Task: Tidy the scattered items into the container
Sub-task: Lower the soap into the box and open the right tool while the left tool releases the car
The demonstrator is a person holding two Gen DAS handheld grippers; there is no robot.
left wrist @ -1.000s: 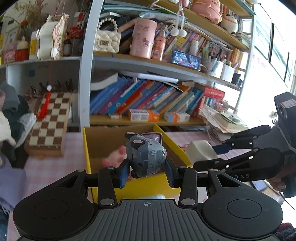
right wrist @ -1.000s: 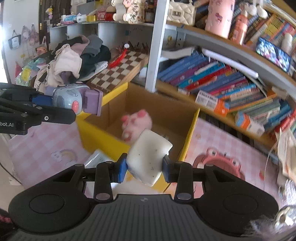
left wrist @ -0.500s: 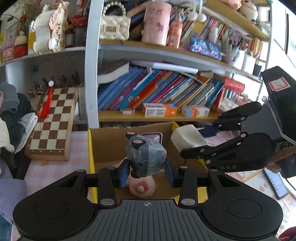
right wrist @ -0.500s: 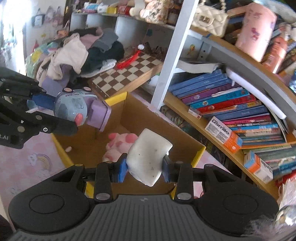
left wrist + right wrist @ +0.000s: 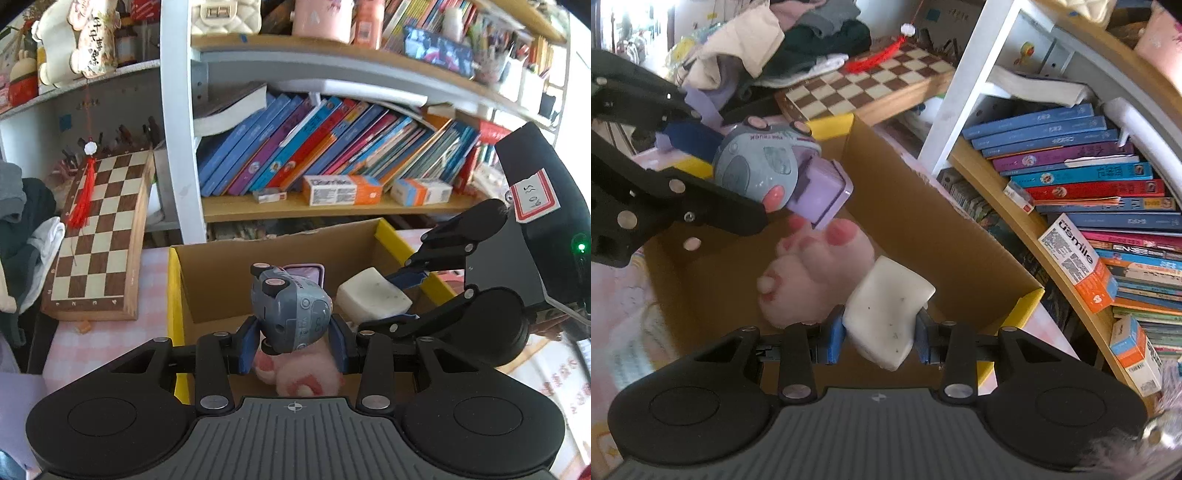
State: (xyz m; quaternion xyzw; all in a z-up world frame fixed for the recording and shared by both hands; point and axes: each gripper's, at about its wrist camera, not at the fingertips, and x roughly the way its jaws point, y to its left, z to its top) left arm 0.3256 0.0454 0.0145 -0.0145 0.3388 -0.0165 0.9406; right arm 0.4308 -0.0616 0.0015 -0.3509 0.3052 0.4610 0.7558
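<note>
Two toys hang over the open cardboard box [image 5: 280, 254]: my left hand-held gripper [image 5: 293, 341] pinches a grey-blue toy truck [image 5: 290, 312], and my right hand-held gripper [image 5: 881, 339] pinches a white foam block [image 5: 886, 312]. Below them, inside the box, lies a pink plush toy [image 5: 812, 277]. Beside the box a chessboard [image 5: 98, 236] leans, with a bookshelf [image 5: 332, 206] behind.

The toy truck [image 5: 291, 314] is glossy grey plastic with a lilac plastic back. The white block [image 5: 886, 314] looks matt and speckled. The plush toy [image 5: 812, 273] is fuzzy pink cloth. The box [image 5: 923, 214] is matt brown cardboard; the chessboard [image 5: 99, 236] is polished wood.
</note>
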